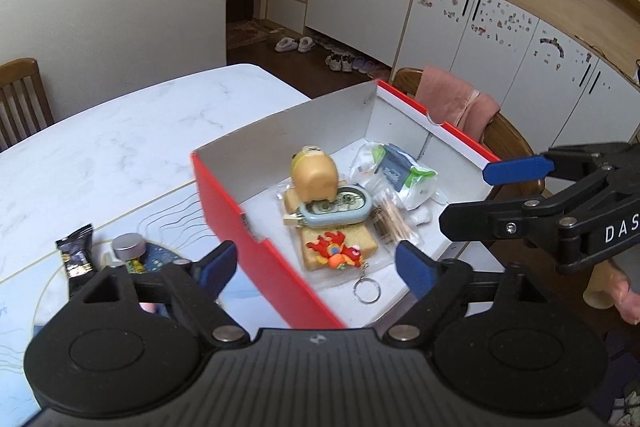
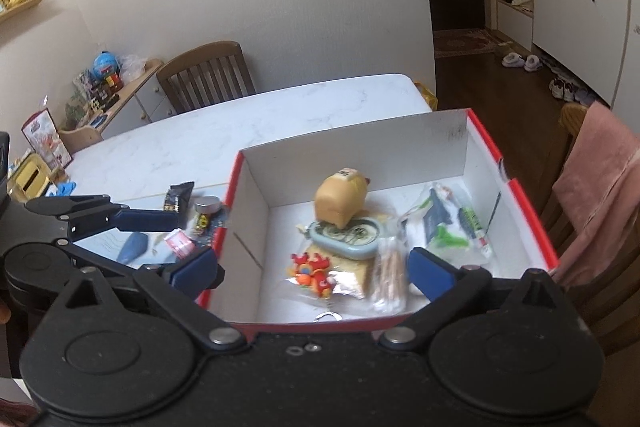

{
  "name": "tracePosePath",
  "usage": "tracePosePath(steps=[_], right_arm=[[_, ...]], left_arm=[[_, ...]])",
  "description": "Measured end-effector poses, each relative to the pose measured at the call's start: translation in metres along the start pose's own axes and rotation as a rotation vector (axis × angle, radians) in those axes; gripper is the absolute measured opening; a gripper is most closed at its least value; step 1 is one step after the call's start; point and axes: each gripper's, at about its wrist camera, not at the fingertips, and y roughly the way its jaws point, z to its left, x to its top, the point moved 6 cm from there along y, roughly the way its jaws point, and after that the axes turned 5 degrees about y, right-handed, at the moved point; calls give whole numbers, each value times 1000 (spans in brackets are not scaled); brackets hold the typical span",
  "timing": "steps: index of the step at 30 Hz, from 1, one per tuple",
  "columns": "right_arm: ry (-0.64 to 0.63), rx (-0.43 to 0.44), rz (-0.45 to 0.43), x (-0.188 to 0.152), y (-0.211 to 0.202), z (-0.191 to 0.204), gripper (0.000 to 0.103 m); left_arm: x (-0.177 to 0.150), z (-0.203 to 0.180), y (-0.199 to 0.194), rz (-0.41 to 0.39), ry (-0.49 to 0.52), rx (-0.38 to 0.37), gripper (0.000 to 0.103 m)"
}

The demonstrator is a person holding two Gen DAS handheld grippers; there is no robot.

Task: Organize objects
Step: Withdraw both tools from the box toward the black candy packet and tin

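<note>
A red box [image 1: 224,203] with a white inside stands on the table and also shows in the right wrist view [image 2: 256,211]. In it lie a tan toy [image 1: 314,175], a pale blue oval case [image 1: 340,211], a red dragon keychain [image 1: 334,251], a toothpick packet [image 1: 390,223] and a white-green pouch [image 1: 394,175]. My left gripper [image 1: 316,269] is open and empty above the box's near left wall. My right gripper [image 2: 314,271] is open and empty over the box's near edge. Left of the box lie a black sachet [image 1: 78,255], a silver-lidded jar [image 1: 128,247] and a pink packet [image 2: 180,243].
The white marble table [image 1: 132,135] carries a light blue mat [image 1: 24,303] under the loose items. Wooden chairs stand at the far side [image 2: 206,75] and right, one draped with a pink cloth [image 1: 456,99]. White cabinets line the far wall.
</note>
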Motion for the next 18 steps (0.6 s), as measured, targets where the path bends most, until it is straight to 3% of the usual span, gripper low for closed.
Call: tracePosePath(steps=[13, 18], right_arm=[[58, -1, -5, -18, 3, 56, 102], [50, -9, 10, -26, 12, 79, 102]], left_arm=[[-17, 56, -41, -34, -52, 58, 89], [-29, 82, -50, -45, -77, 74, 101]])
